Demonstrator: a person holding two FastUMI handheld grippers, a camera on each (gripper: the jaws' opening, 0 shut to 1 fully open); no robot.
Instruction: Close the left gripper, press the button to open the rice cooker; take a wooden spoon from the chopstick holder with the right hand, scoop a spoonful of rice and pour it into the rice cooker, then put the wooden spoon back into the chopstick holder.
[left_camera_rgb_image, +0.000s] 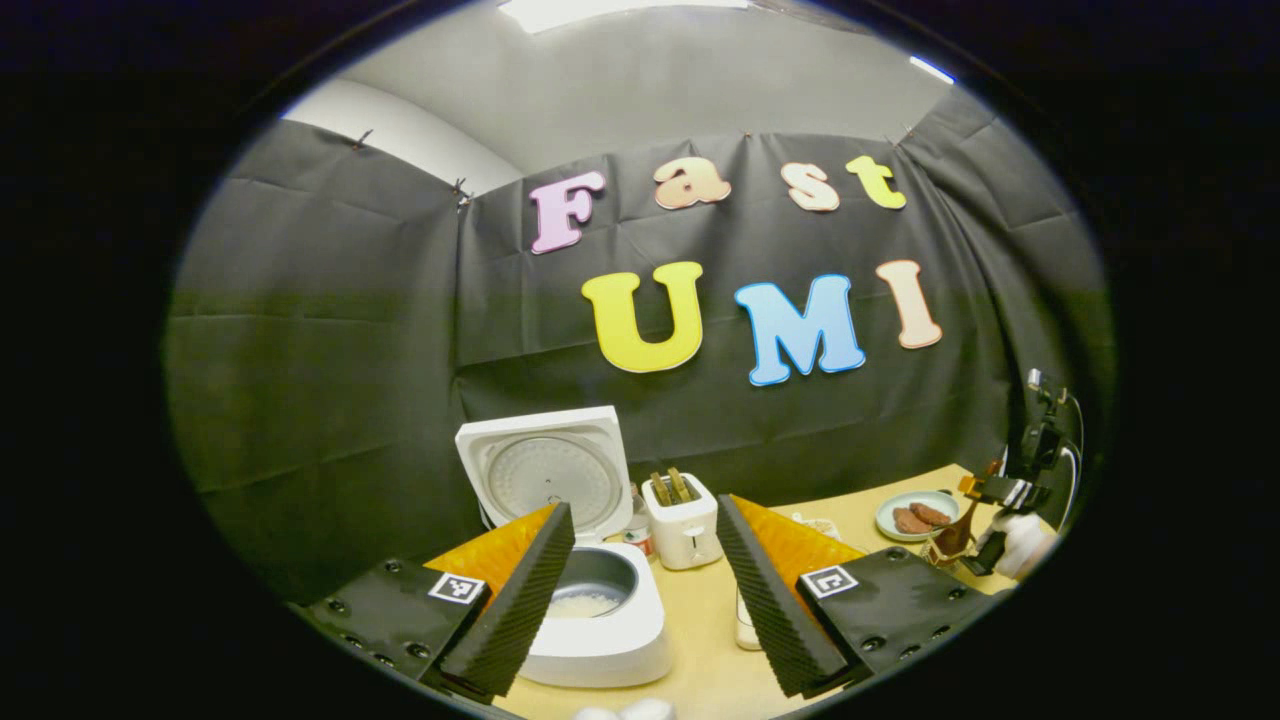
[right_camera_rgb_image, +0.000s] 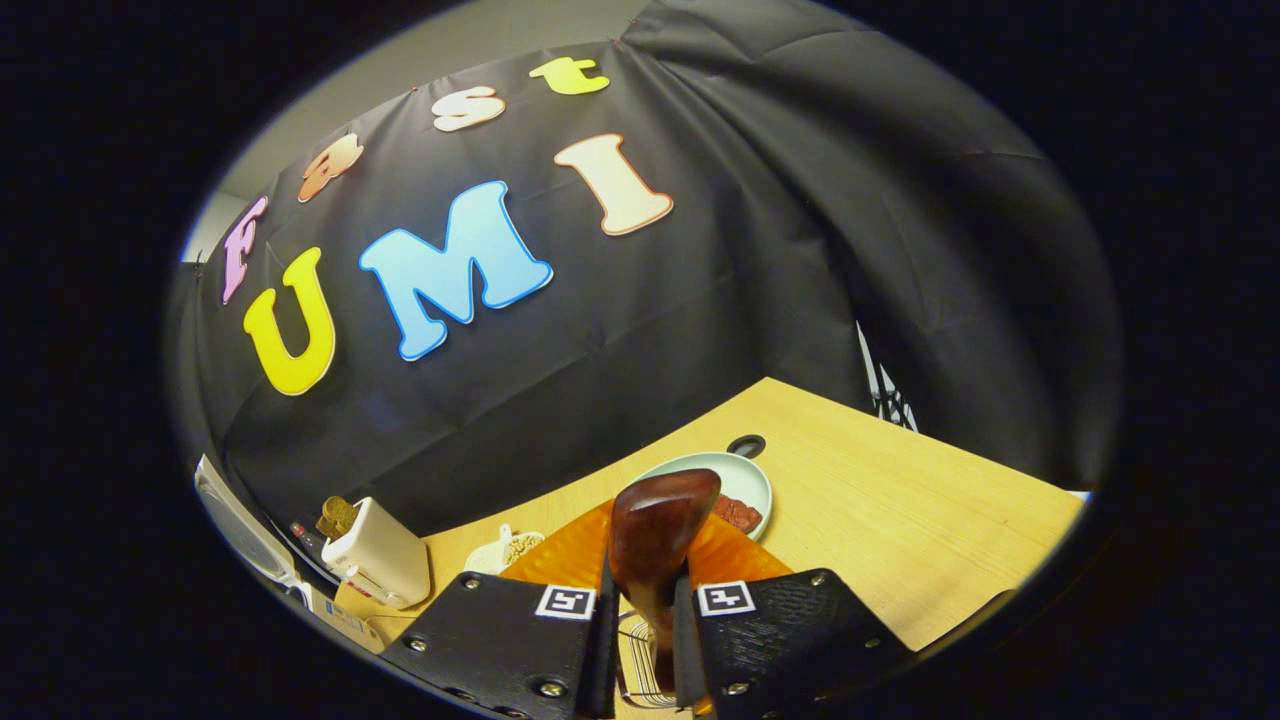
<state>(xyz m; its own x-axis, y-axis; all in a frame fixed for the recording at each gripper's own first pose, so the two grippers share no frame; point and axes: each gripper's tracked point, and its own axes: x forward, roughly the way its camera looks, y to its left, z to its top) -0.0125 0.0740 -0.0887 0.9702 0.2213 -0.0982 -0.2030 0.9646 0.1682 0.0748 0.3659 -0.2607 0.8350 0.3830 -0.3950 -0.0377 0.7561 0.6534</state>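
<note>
rice cooker (left_camera_rgb_image: 600, 620): white, lid up, rice in pot, tabletop's left end | wooden spoon (right_camera_rgb_image: 655, 540): dark brown, bowl up, above wire chopstick holder (right_camera_rgb_image: 640, 665)

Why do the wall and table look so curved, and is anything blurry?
Left gripper view: the fisheye lens bows the booth wall; the open rice cooker and toaster look sharp, with a ceiling light glaring above. Right gripper view: the table edge bends, and the close wooden spoon looks slightly soft.

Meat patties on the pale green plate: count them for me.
2, side by side on the round pale green plate: one reddish-brown patty nearer the toaster, the other patty beside it. More may be hidden.
</note>
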